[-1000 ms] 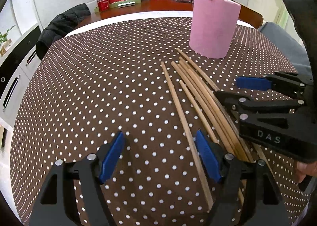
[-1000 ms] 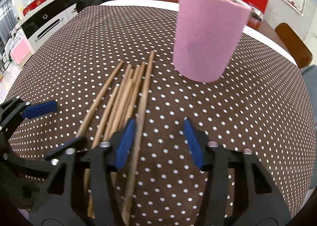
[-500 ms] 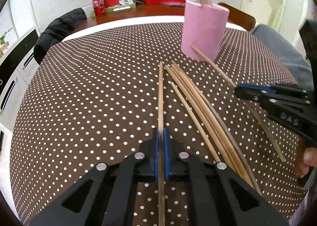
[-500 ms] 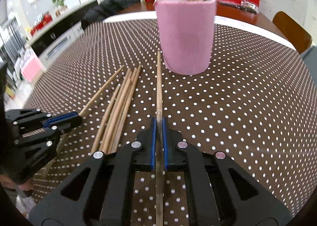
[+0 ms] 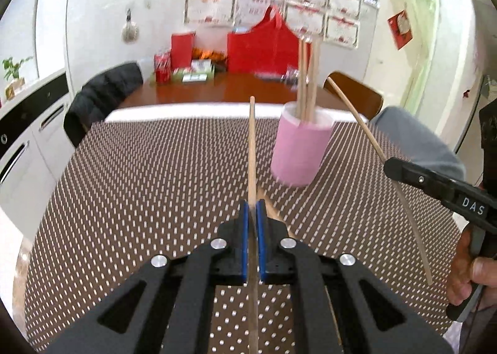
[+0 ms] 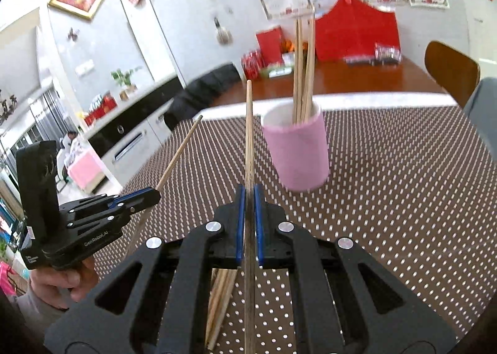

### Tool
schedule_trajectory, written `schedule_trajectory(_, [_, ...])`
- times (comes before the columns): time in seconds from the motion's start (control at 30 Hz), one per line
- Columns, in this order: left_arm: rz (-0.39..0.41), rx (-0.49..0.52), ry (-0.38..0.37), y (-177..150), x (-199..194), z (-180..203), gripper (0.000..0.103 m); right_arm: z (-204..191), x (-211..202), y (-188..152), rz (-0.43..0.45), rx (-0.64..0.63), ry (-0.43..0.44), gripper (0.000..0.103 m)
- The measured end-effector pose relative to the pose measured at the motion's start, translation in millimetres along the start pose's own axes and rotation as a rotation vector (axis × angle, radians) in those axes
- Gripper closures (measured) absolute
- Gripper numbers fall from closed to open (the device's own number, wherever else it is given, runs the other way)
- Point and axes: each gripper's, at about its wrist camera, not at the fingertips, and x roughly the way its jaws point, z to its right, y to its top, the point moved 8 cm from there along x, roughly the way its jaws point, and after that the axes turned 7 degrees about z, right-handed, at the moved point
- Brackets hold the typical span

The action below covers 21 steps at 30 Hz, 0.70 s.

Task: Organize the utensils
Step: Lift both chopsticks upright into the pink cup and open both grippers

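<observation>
- Since each chopstick is light, stiff and slick, left tongs [image 5: 254,214] and right tongs [image 6: 248,198] clench one mid-shaft.
- Pink cup [image 5: 298,152], frame centre, awaits.

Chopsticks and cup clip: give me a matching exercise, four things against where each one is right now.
Things:
1. left gripper
2. right gripper
3. pink cup
4. loose chopsticks

States:
A. stands upright on the dotted tablecloth, with chopsticks in it
B. lie flat on the tablecloth
C. jaws shut on a chopstick, seen at the left of the right wrist view
D. jaws shut on a chopstick, seen at the right of the left wrist view

Pairs: 1-C, 2-D, 3-A, 4-B
</observation>
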Motion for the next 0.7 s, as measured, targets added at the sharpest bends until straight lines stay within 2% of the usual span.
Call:
schedule_trajectory(0.27, [0.123,-0.014,-0.049,50.5,-11.4,6.4,0.098,-2.0,-15.6,39.9,0.124,0.014,0.029,0.097])
schedule_trajectory(0.4, [0.212,-0.031,-0.088,82.4,-14.9,13.0,0.098,-7.7,-20.5,69.1,0.202,0.011,0.034,0.097])
schedule_trajectory(0.53, [0.316,-0.056,-0.146,119.0,-15.9,19.5,0.098,-5.0,-19.4,97.1,0.267,0.018,0.034,0.097])
schedule_trajectory(0.7, [0.438,-0.09,-0.255,164.0,-11.1,31.9,0.098,0.7,-15.0,132.9,0.354,0.025,0.016,0.097])
